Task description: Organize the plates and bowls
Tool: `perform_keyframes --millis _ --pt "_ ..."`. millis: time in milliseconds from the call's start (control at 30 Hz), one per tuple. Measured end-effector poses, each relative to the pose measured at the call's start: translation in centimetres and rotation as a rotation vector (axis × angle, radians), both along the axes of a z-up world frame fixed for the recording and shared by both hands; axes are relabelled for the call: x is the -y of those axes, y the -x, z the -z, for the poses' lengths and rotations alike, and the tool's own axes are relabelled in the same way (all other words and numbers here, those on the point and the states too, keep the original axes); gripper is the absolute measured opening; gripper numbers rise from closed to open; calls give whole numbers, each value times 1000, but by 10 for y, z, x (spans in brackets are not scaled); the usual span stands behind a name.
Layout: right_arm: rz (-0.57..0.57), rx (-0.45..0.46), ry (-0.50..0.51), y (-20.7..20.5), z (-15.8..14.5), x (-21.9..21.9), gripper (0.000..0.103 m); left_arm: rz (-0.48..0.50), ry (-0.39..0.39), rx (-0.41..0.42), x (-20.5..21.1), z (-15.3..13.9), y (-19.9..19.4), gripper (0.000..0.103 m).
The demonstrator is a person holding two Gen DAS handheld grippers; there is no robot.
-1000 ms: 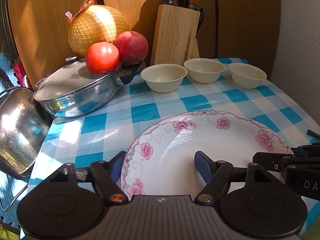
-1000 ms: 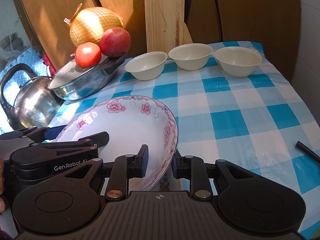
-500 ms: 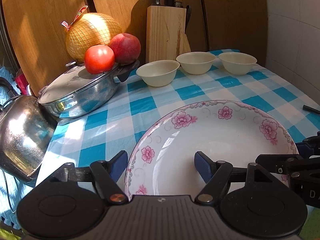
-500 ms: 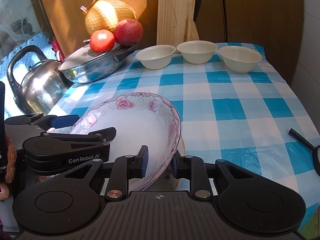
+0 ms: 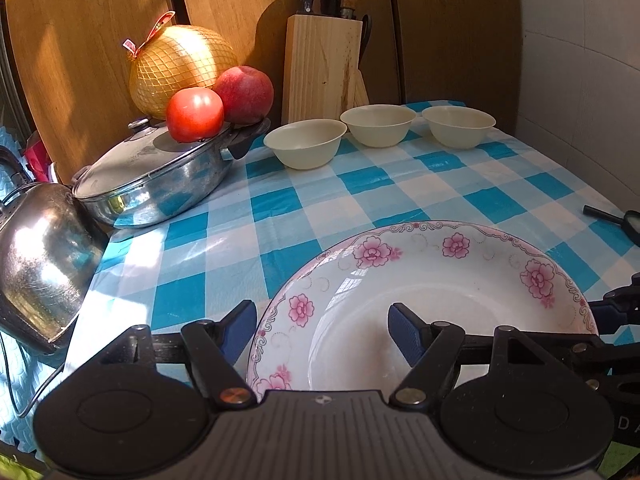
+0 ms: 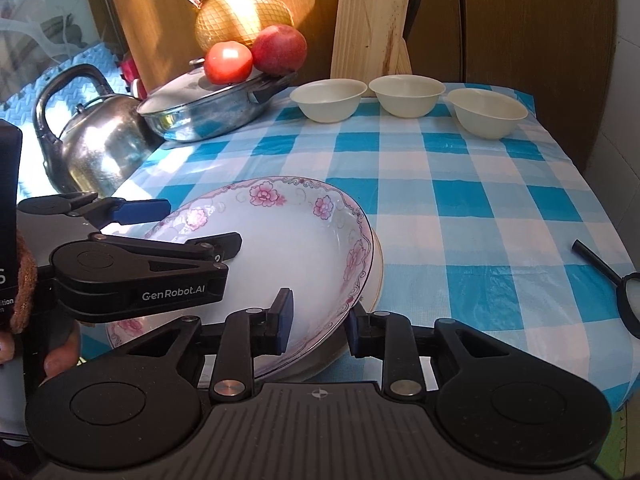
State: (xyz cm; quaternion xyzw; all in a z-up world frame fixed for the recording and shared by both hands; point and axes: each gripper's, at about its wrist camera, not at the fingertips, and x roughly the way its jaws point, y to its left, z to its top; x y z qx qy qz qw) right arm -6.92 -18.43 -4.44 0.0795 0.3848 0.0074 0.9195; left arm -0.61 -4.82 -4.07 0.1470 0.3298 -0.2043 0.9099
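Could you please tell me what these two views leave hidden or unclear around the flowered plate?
- Left wrist: near rim of the flowered plate hidden behind the left gripper.
- Right wrist: whatever lies under the plate shows only a thin edge.
- Right wrist: magnifying glass cut off by the image edge.
- Knife block: blades hidden inside.

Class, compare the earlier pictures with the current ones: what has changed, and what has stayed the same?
Both grippers pulled back: the right gripper opened, releasing the flowered plate onto another plate. A magnifying glass came into view. The left gripper stays open astride the rim; the bowls are unmoved.
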Motion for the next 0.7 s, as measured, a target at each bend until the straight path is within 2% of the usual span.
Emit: perform_keyframes --millis 433,700 --pt "-15 19 30 17 1 -8 43 -31 16 5 -2 -3 4 66" --pt "4 33 -28 33 0 -6 50 -73 32 16 -3 -11 -4 66"
